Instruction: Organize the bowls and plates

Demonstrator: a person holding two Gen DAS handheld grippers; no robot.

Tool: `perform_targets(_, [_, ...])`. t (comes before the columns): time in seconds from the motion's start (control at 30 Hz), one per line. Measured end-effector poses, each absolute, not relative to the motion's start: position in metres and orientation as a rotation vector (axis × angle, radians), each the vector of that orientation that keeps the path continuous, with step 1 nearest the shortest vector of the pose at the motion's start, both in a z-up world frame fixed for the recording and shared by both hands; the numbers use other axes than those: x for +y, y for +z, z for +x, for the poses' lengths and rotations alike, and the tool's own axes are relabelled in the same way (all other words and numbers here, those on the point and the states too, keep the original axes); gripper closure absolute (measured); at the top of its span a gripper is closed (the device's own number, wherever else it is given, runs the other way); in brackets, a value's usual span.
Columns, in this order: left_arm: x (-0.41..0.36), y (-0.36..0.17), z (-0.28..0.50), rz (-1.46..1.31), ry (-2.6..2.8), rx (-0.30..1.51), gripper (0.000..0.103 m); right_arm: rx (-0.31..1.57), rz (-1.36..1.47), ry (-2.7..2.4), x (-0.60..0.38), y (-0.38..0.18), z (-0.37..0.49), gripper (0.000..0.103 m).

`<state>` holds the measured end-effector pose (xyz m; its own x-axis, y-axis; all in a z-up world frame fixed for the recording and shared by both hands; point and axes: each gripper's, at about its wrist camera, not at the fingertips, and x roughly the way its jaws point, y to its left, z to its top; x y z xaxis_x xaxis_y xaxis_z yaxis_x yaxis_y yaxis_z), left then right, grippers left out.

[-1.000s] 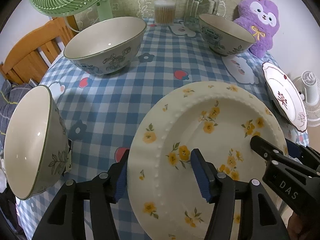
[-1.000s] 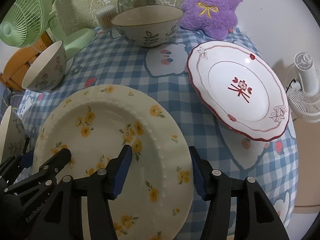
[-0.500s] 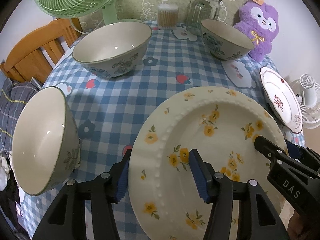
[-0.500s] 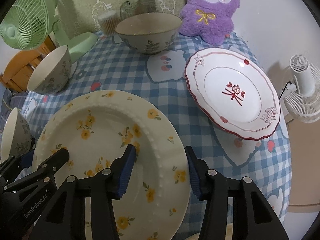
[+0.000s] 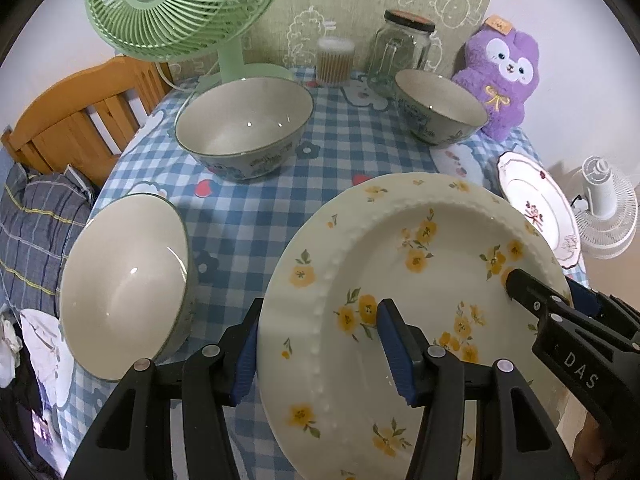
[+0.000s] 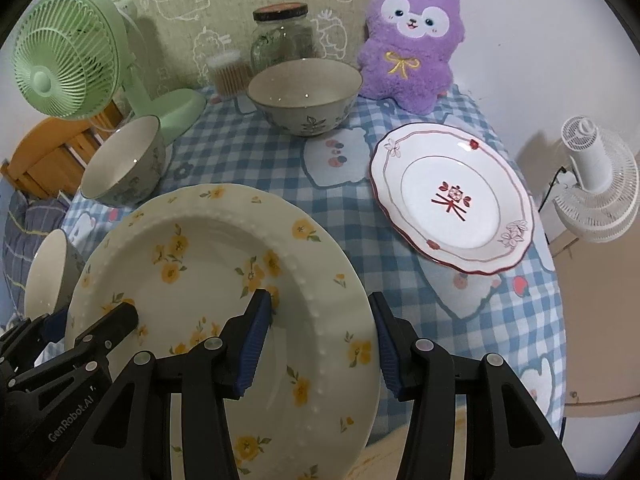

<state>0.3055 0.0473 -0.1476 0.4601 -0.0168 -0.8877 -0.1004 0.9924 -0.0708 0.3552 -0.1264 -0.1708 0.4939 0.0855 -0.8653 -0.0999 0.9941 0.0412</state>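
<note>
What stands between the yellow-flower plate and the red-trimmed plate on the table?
Nothing visible does. The yellow-flower plate, gripped at opposite rims by the left gripper and right gripper, has only bare checkered tablecloth between it and the red-trimmed plate.

A green fan (image 5: 180, 8), glass jar (image 5: 402, 50), cotton-swab tub (image 5: 335, 60) and purple plush toy (image 6: 410, 36) stood along the checked tablecloth's (image 5: 340, 152) far edge.

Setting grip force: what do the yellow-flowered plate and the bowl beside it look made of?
Yellow-flowered plate: looks like glazed ceramic, glossy cream with a beaded raised rim. Bowl: likely glazed ceramic too, shiny white inside with light glints, dark rim line. Both look hard and slick.
</note>
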Motion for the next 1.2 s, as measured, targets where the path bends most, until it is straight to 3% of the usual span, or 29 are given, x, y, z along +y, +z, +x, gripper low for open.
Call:
perform_targets(0.67, [0.061,-0.105,0.265,-0.077,-0.036,1.006,0.048,0.964,0.044,-0.020,-0.115,-0.126,0.287,0.050])
perform_targets(1.2, [0.043,-0.107,0.243,-0.075,-0.098,0.995,0.048,0.967,0.078,-0.086,-0.134,-0.130,0.254,0.050])
